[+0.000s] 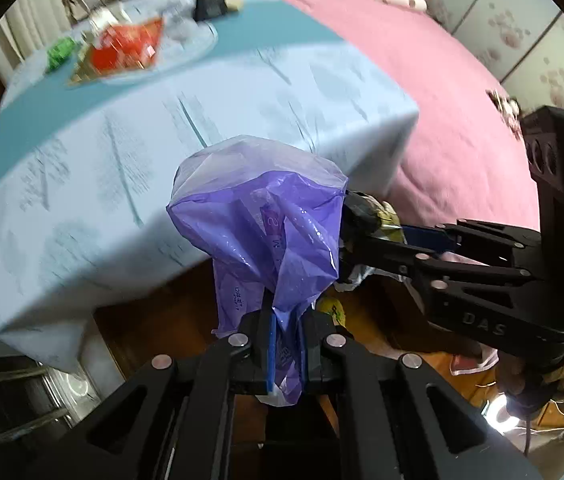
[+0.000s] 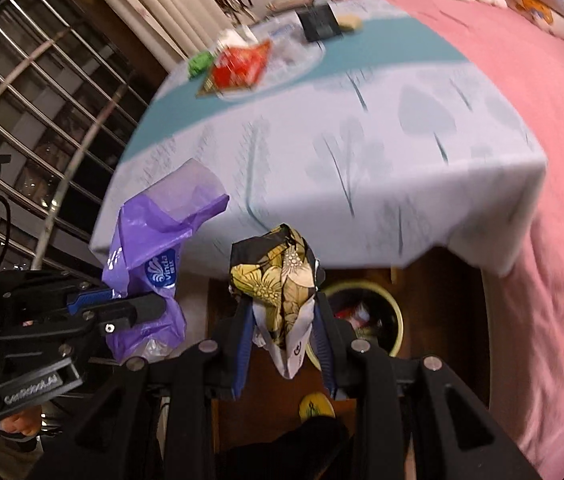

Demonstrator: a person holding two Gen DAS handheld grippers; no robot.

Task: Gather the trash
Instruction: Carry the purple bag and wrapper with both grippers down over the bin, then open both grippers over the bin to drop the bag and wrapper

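Note:
My left gripper is shut on a crumpled purple plastic wrapper, which rises out of its jaws; the same purple wrapper and left gripper show at the left of the right wrist view. My right gripper is shut on a crumpled black and yellow flowered wrapper, seen again as the flowered wrapper at the tips of the right gripper. Below it on the floor stands a round bin with trash inside. More trash lies on a clear plate on the table: a red wrapper and a green scrap.
The table wears a pale blue cloth that hangs over its near edge. A pink bed lies to the right. A black box sits at the table's far side. A metal rack stands at the left, over wooden floor.

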